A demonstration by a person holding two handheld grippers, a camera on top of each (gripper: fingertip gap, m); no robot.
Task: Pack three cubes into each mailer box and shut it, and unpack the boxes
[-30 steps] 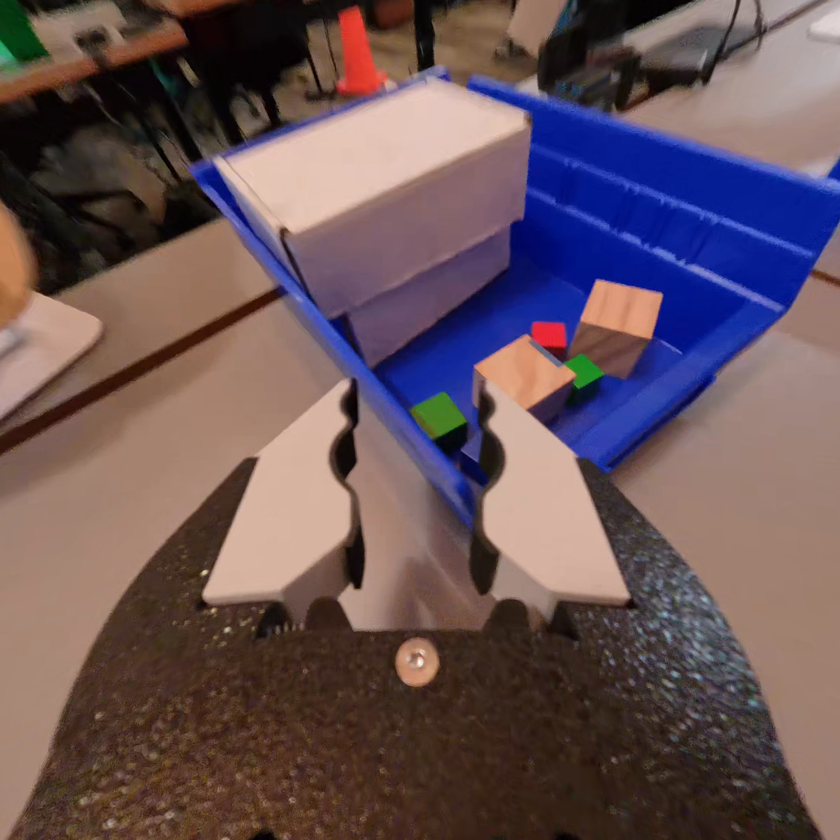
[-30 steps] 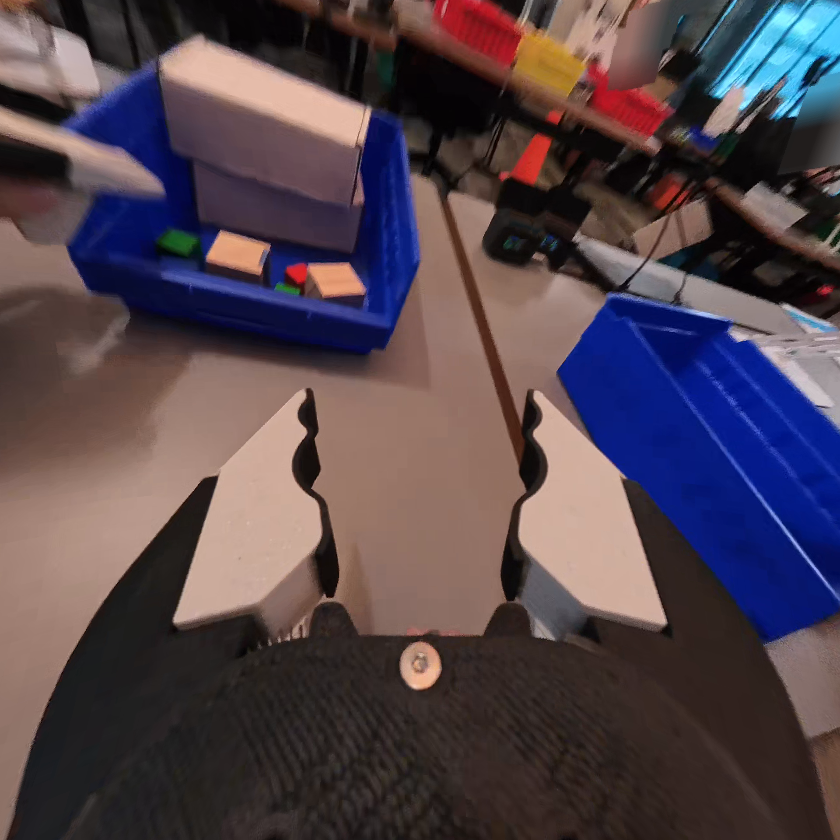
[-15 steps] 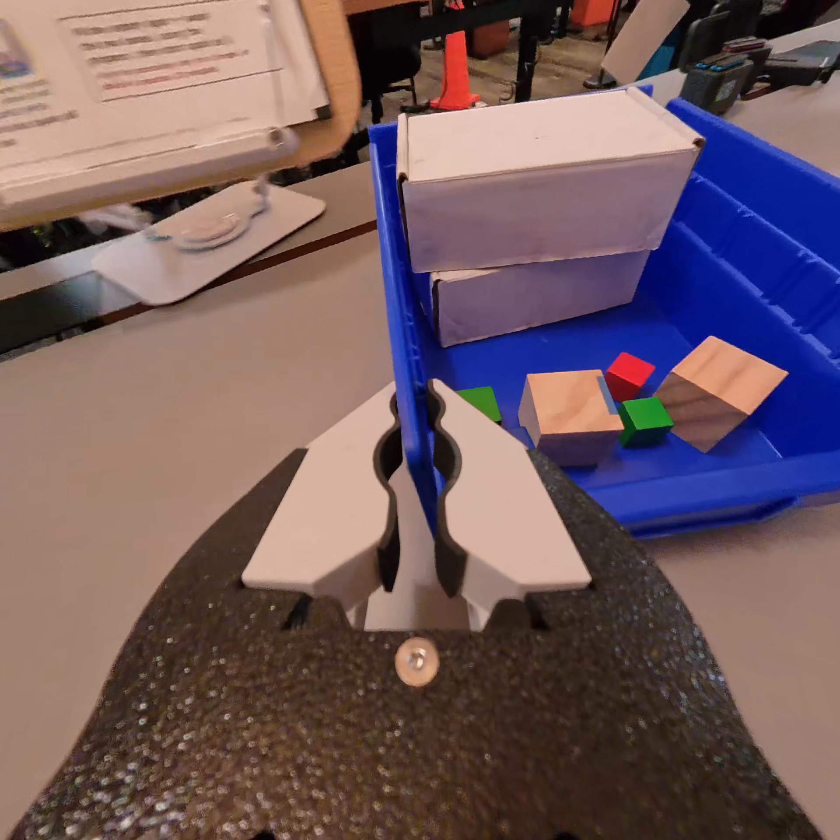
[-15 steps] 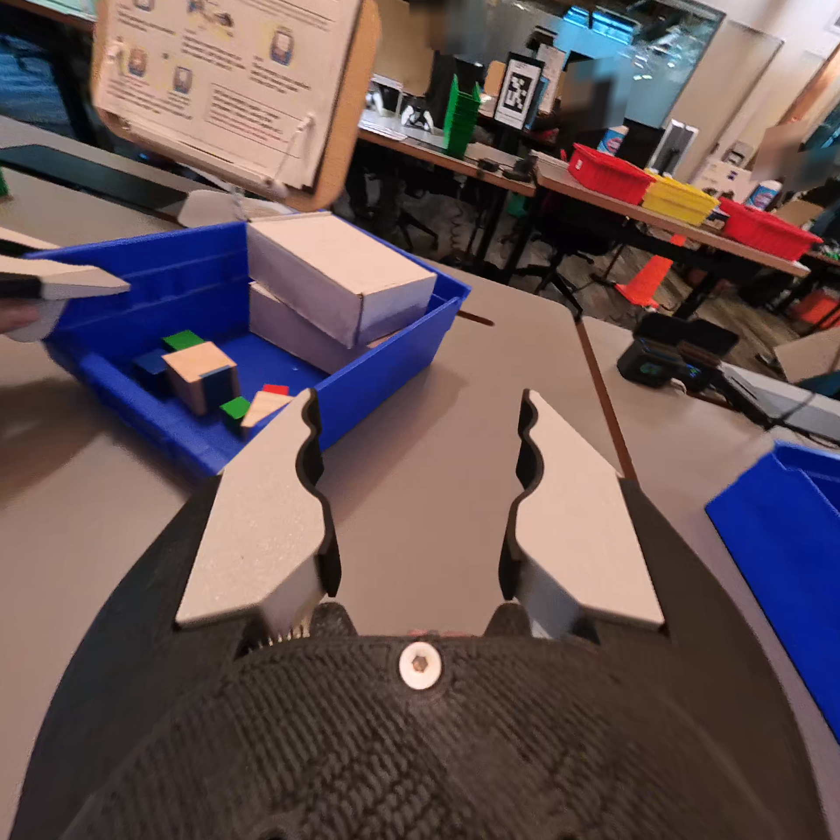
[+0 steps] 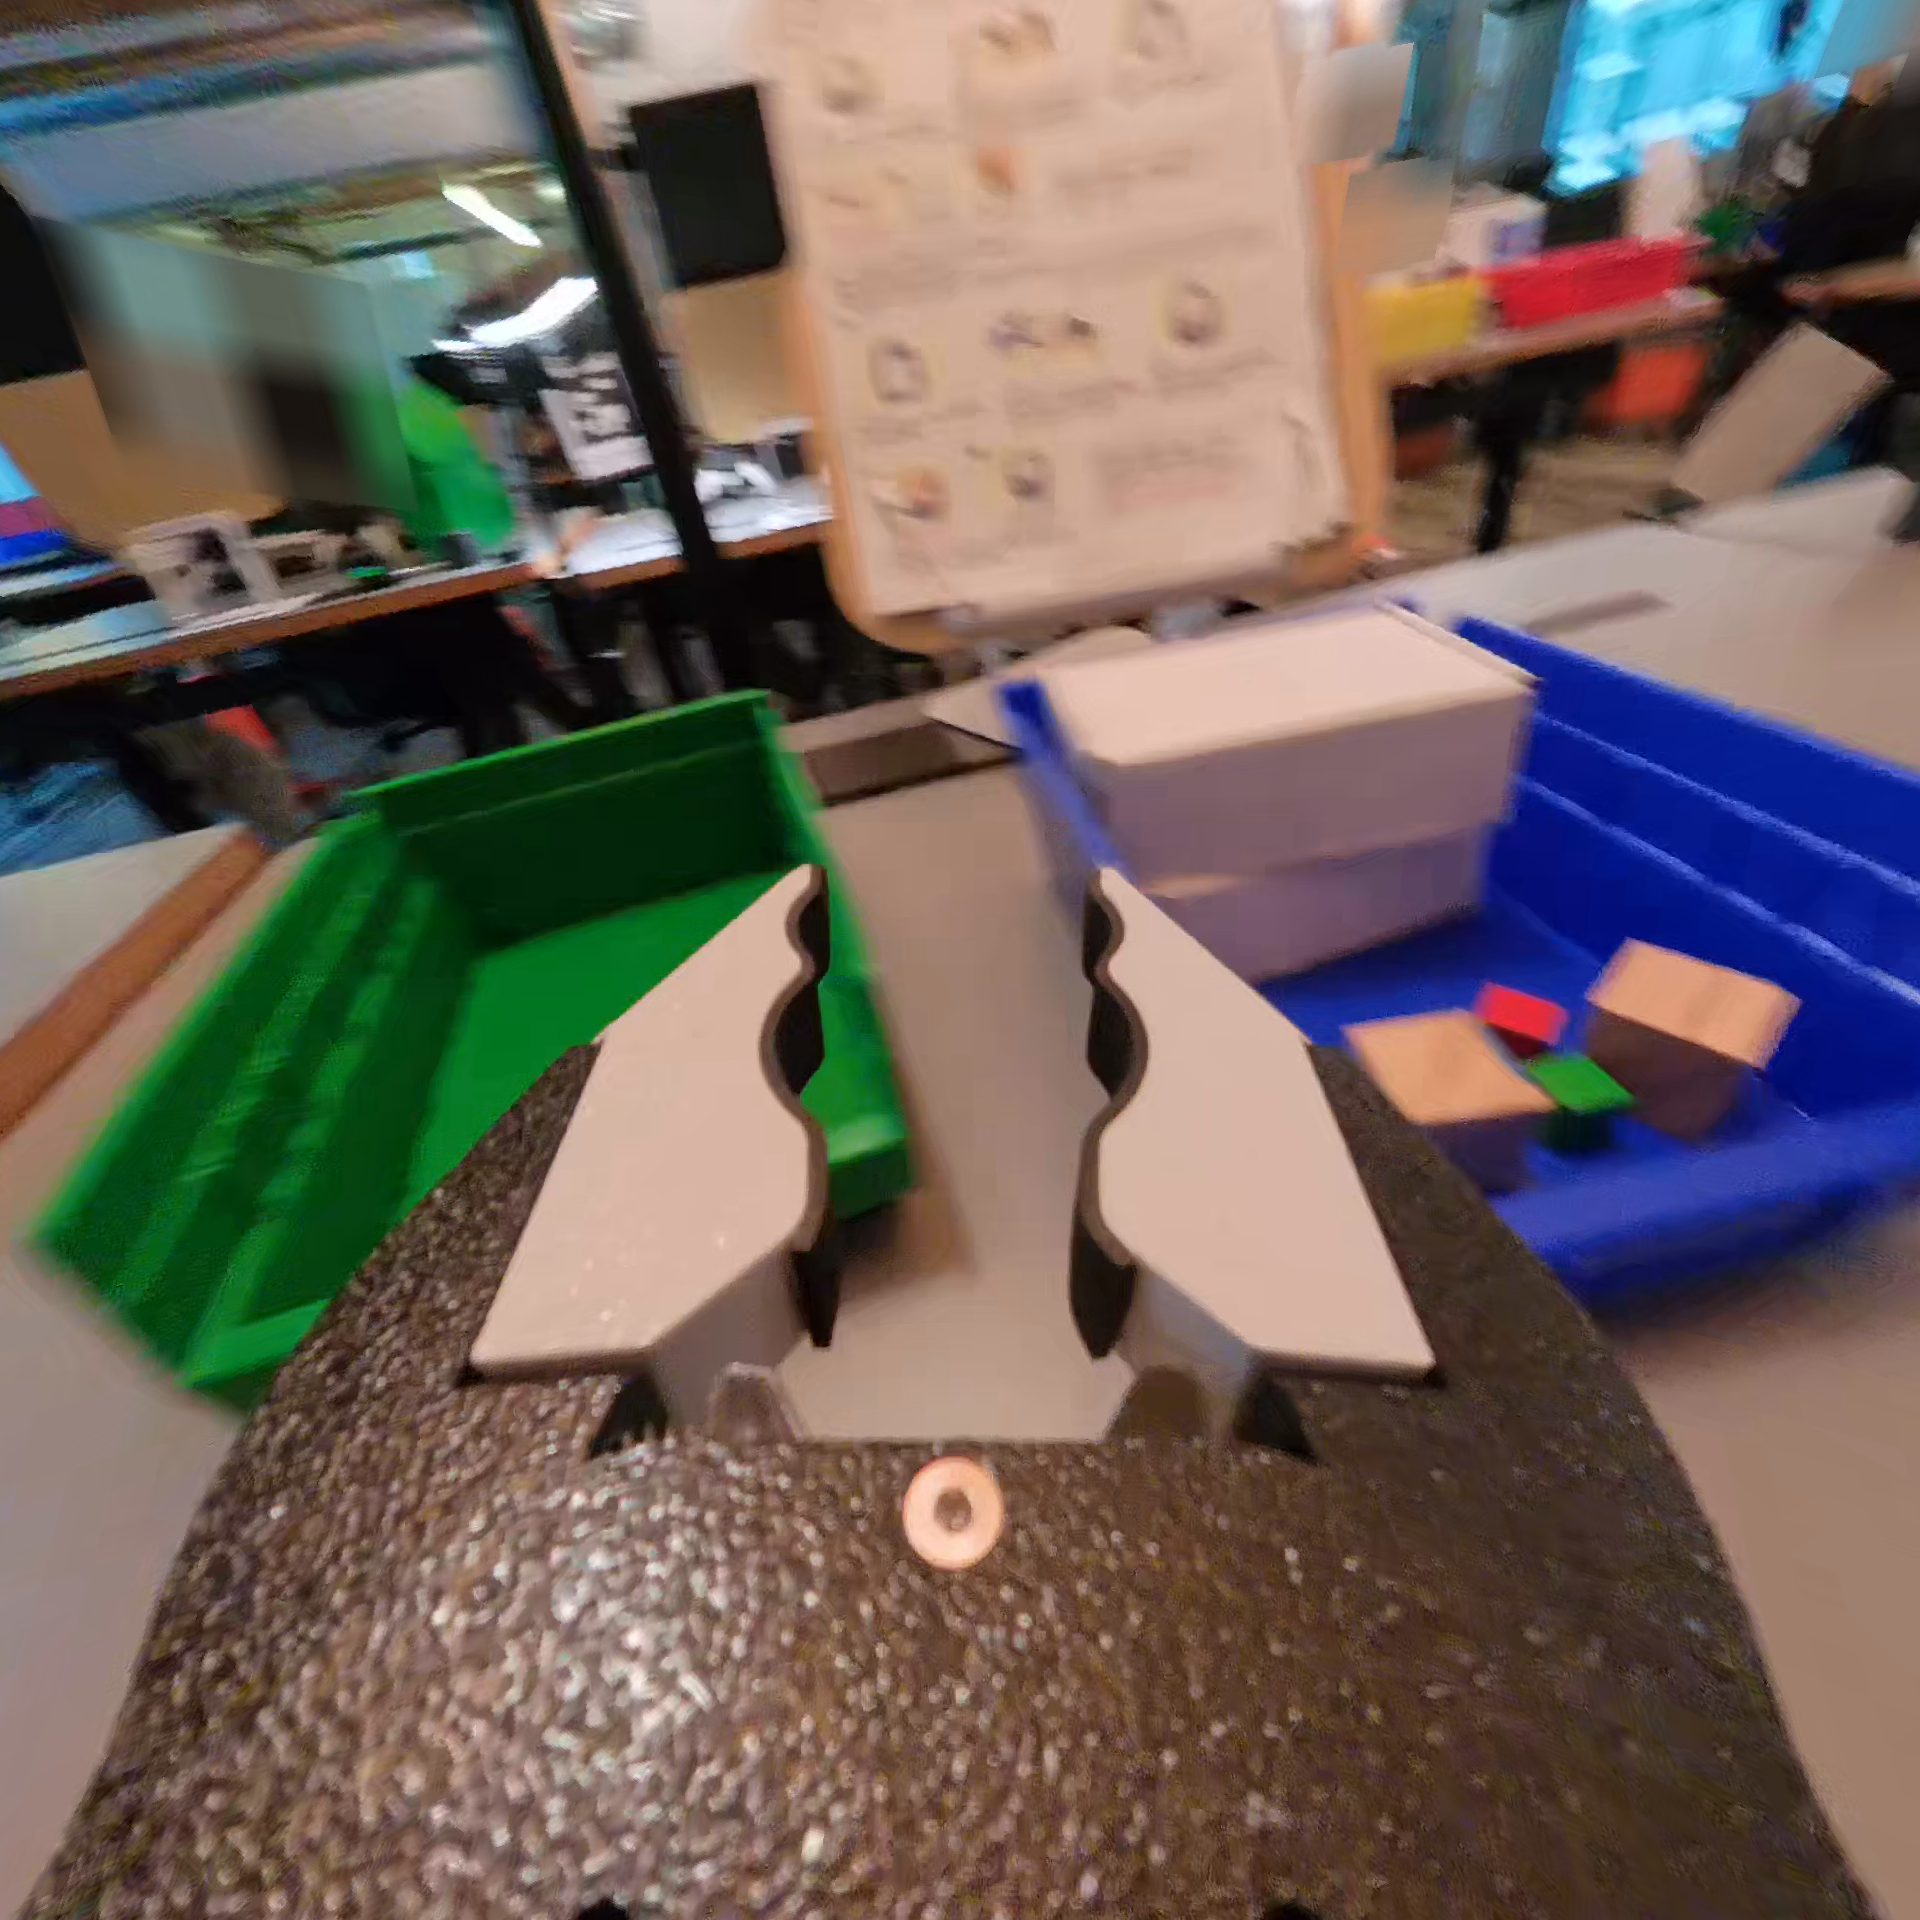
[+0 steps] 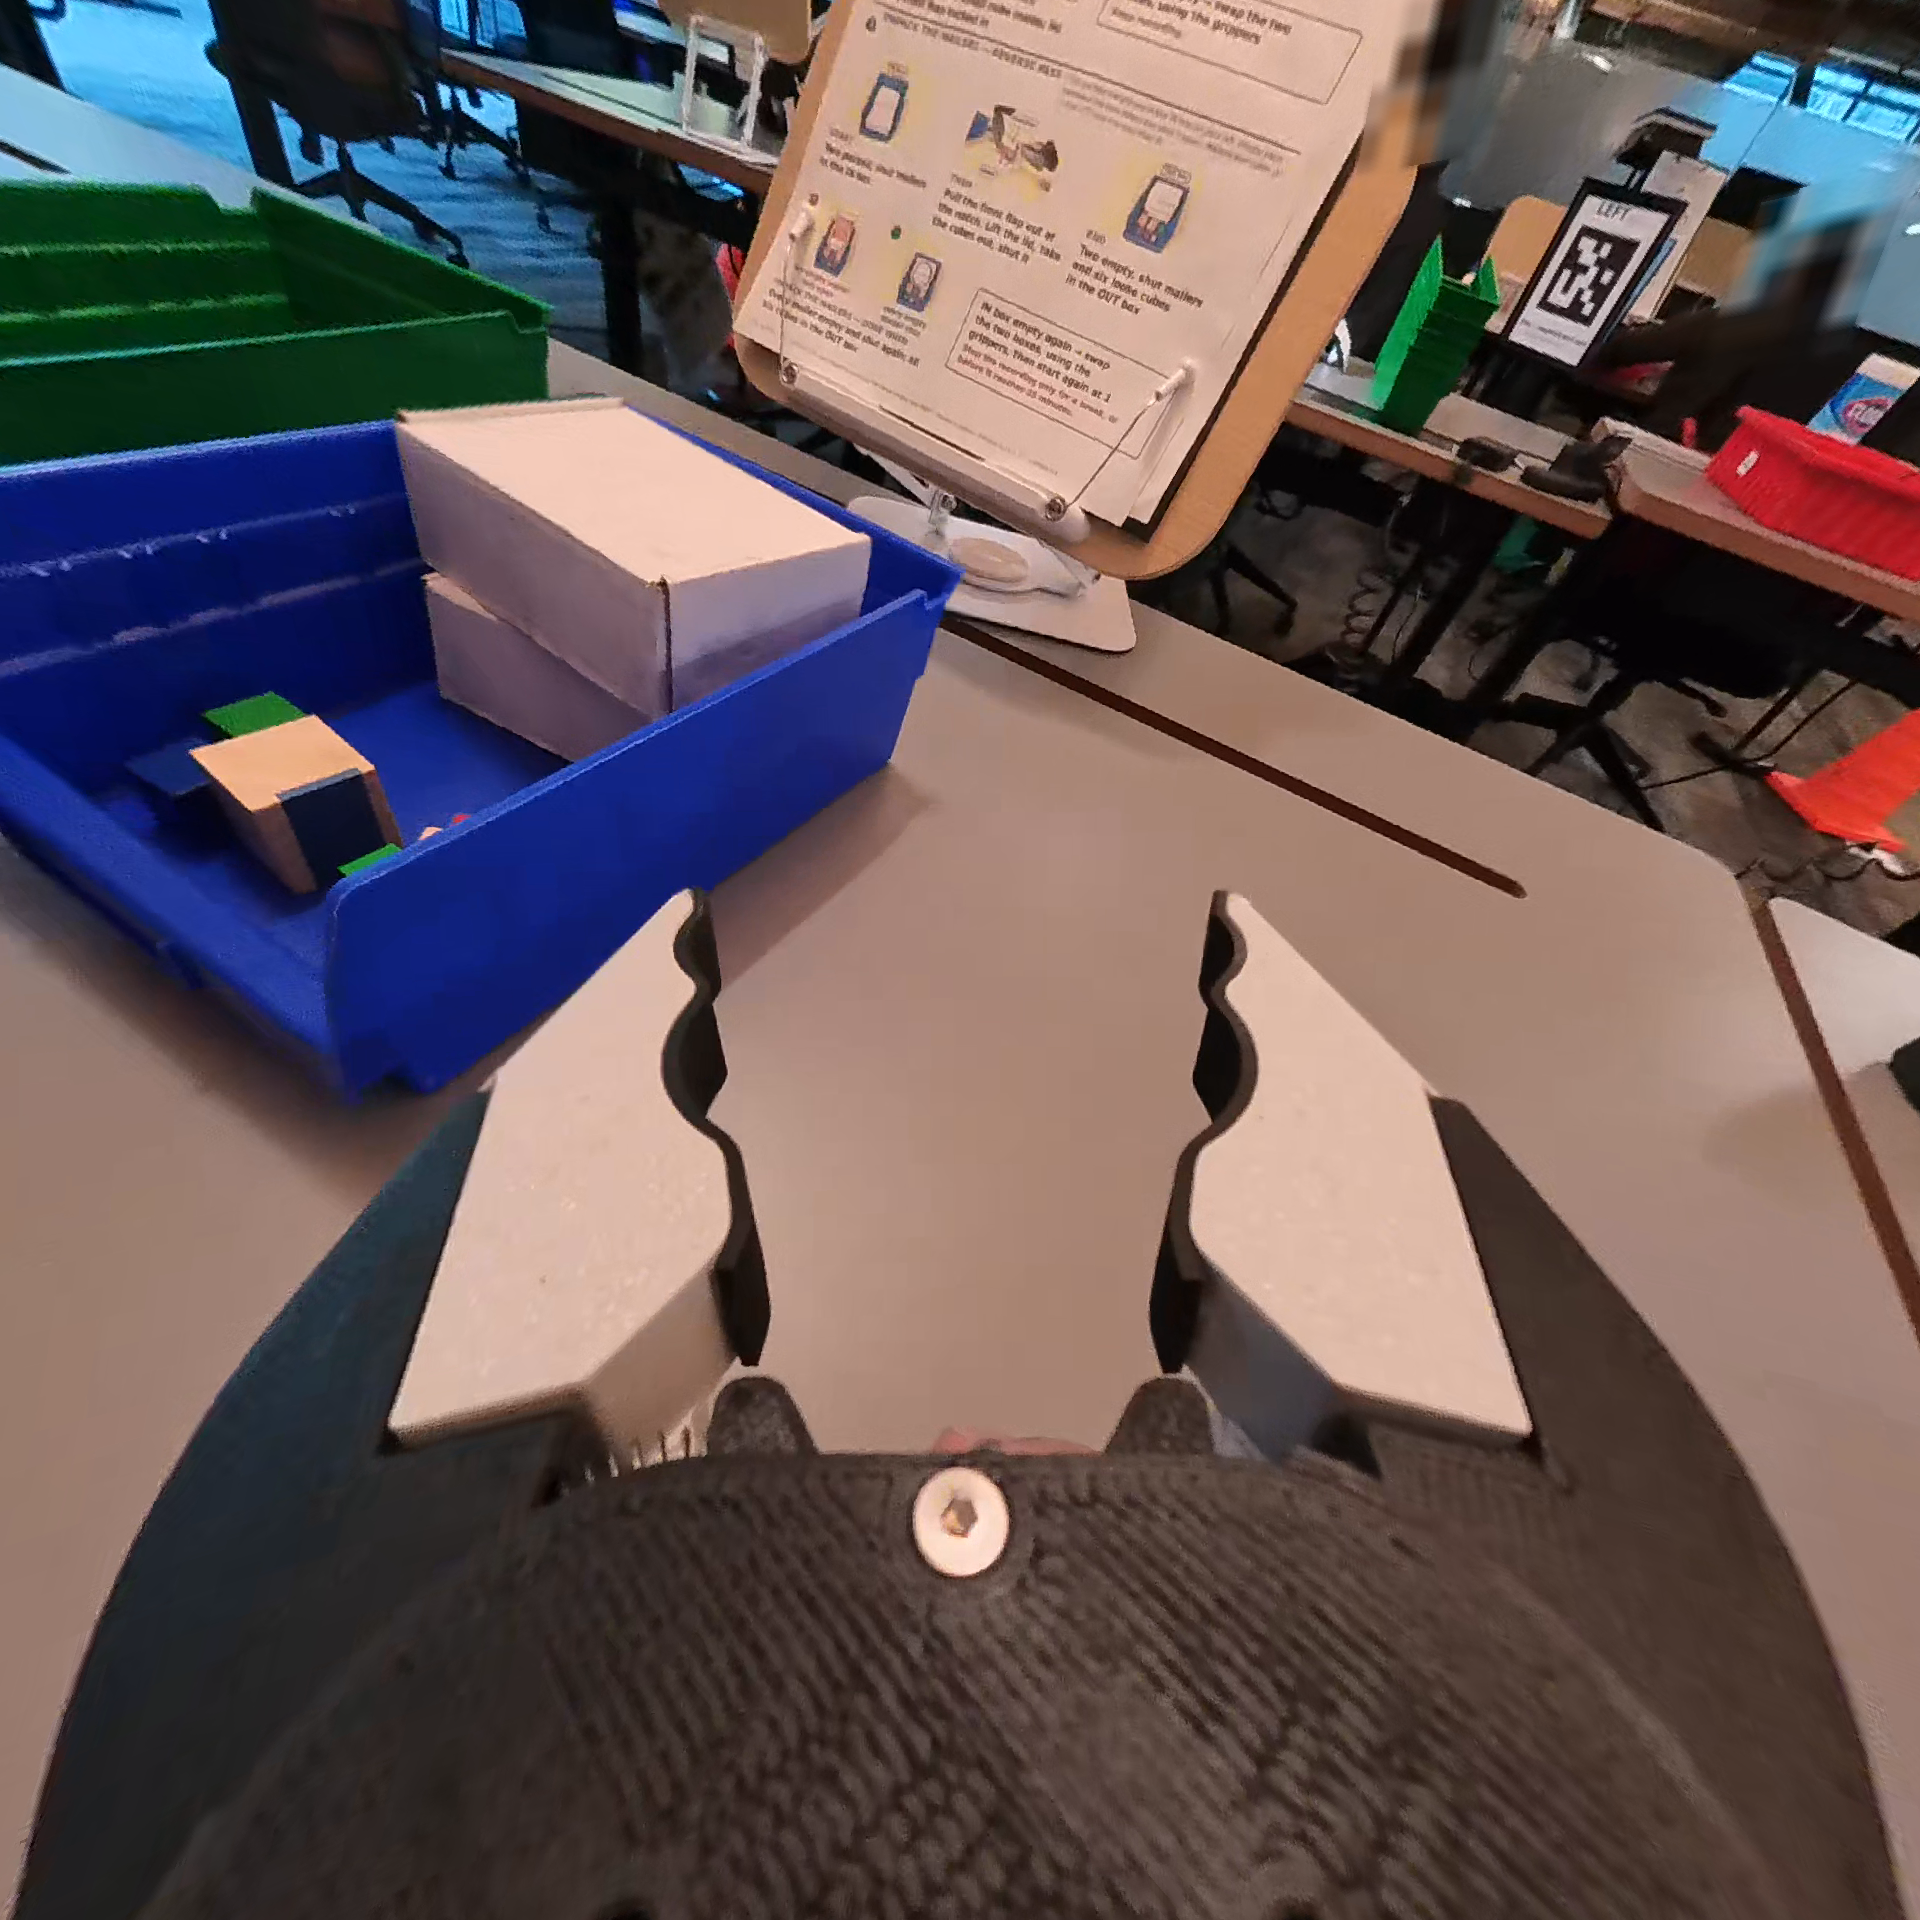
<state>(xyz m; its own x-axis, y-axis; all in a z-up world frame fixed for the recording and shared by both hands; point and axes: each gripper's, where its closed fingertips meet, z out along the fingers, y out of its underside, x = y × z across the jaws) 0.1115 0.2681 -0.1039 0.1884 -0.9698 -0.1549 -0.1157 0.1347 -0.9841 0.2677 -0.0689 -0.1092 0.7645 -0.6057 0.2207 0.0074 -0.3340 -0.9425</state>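
— Mailer boxes first: where do you see them?

— Upper mailer box (image 6: 634, 540) lies stacked on the lower mailer box (image 6: 520, 681), both shut, at the far end of the blue bin (image 6: 582, 831). Loose cubes share that bin: two wooden cubes (image 5: 1439, 1070) (image 5: 1688, 1029), a red cube (image 5: 1522, 1013) and a green cube (image 5: 1579, 1086) between them.

— What differs from half a second ago?

— My left gripper (image 5: 956, 914) was pinched on the blue bin's wall; now its fingers stand apart with nothing between them, above the grey table (image 6: 1091, 883), between the blue bin and a green bin (image 5: 436, 987) that has come into view. My right gripper (image 6: 956, 914) stays spread wide and empty over bare table.

— Anything in the way?

— A clipboard stand (image 6: 1039, 208) with an instruction sheet rises just behind the blue bin. Other tables with red and yellow bins stand well beyond.
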